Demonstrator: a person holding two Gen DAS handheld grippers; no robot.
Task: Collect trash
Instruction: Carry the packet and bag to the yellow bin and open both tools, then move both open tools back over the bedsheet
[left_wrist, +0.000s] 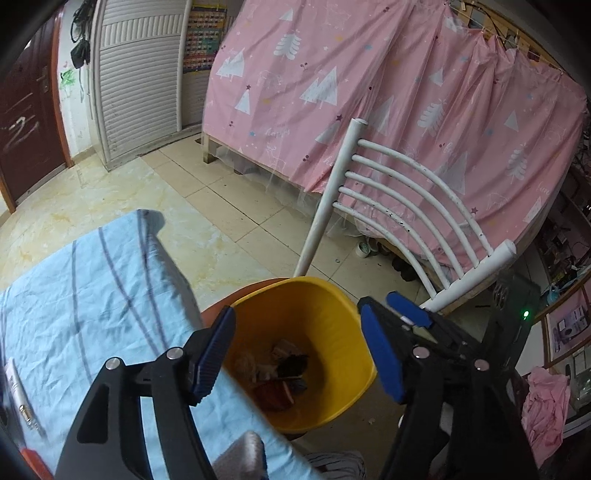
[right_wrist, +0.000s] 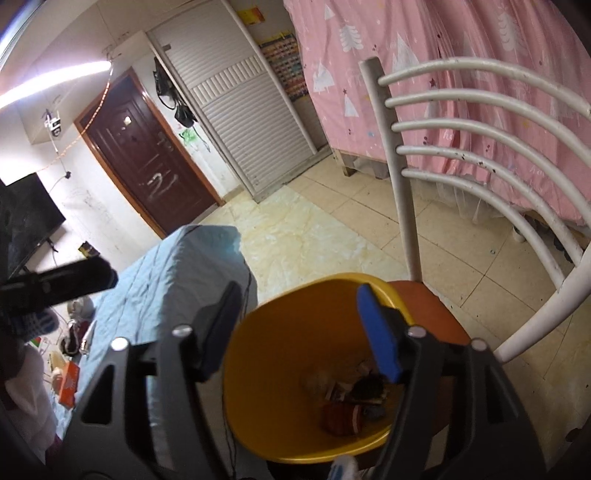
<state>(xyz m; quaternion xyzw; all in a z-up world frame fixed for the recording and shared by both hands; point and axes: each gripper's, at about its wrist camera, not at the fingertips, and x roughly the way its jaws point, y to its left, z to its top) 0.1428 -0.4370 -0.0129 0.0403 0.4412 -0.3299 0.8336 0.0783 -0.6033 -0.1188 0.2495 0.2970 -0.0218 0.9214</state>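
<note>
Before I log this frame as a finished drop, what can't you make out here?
- Trash in the yellow bin: dim jumble in both views; items unidentifiable.
- Bin's near rim: left wrist view, behind the blue cloth.
- Items on the cloth: right wrist view, blurred at the frame's edge.
- Chair seat: mostly under the bin.

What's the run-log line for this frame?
left gripper: open, empty, over bin | right gripper: open, empty, over bin | yellow bin: on chair, trash inside
</note>
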